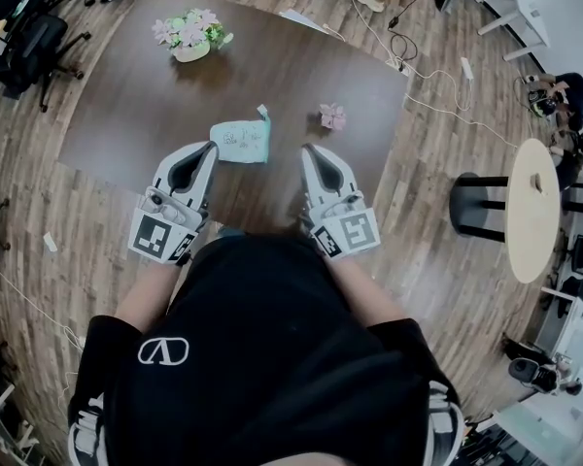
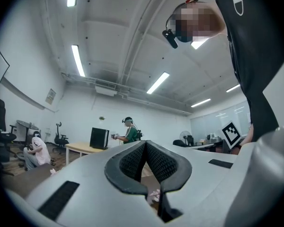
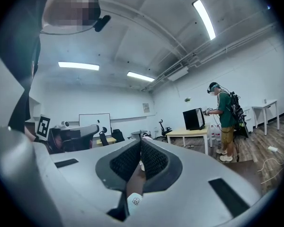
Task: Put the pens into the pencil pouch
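The pencil pouch (image 1: 241, 142), pale mint with small print, lies flat on the dark brown table (image 1: 126, 115) just ahead of both grippers. A small teal piece (image 1: 264, 115) sticks out at its far right corner; I cannot tell what it is. No pen shows clearly in any view. My left gripper (image 1: 212, 147) sits just left of the pouch with its jaws together and nothing between them (image 2: 146, 142). To the pouch's right, my right gripper (image 1: 306, 149) points the same way, also shut and empty (image 3: 141, 140). Both point roughly level across the room.
A bowl of pink and white flowers (image 1: 189, 35) stands at the table's far left. A small pink object (image 1: 332, 116) lies at the right. Office chairs (image 1: 24, 42) stand at the left; a round table (image 1: 532, 207) and black stool (image 1: 476, 207) at the right. Another person (image 3: 223, 122) stands farther off.
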A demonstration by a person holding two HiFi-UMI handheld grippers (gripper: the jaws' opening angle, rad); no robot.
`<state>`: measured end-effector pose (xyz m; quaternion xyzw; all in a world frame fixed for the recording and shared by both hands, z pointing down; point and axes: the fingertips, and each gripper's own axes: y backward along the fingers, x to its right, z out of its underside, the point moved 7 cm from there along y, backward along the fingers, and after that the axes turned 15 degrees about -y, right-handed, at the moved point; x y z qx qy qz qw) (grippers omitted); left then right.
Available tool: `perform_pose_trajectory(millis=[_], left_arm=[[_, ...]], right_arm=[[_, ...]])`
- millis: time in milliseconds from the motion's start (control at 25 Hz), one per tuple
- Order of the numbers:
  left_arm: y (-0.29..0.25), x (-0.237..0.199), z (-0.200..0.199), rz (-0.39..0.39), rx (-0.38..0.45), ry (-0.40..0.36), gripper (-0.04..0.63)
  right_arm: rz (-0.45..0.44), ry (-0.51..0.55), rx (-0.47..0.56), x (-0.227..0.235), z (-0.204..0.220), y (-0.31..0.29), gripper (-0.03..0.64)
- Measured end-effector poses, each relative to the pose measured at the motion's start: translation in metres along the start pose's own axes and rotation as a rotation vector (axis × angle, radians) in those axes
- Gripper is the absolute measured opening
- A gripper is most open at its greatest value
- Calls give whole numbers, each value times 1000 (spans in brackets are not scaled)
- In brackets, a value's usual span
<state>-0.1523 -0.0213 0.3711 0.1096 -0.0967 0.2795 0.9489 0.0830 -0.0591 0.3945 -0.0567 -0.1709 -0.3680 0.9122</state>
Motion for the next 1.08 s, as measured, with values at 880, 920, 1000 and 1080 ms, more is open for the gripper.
perform_pose_trajectory(millis=[880, 920, 1000, 1080], left_arm=[[0, 7, 5, -4, -15, 27, 2], [0, 6, 5, -4, -16, 30, 2], [0, 6, 7, -3, -16, 35, 2], [-1, 6, 9, -2, -18, 38, 2]], right_arm=[[34, 92, -29, -6, 4, 4, -2], [35, 93, -29, -5, 4, 4, -2], [36, 92, -30, -4, 4, 4, -2], [38, 91, -29, -3, 5, 3, -2]])
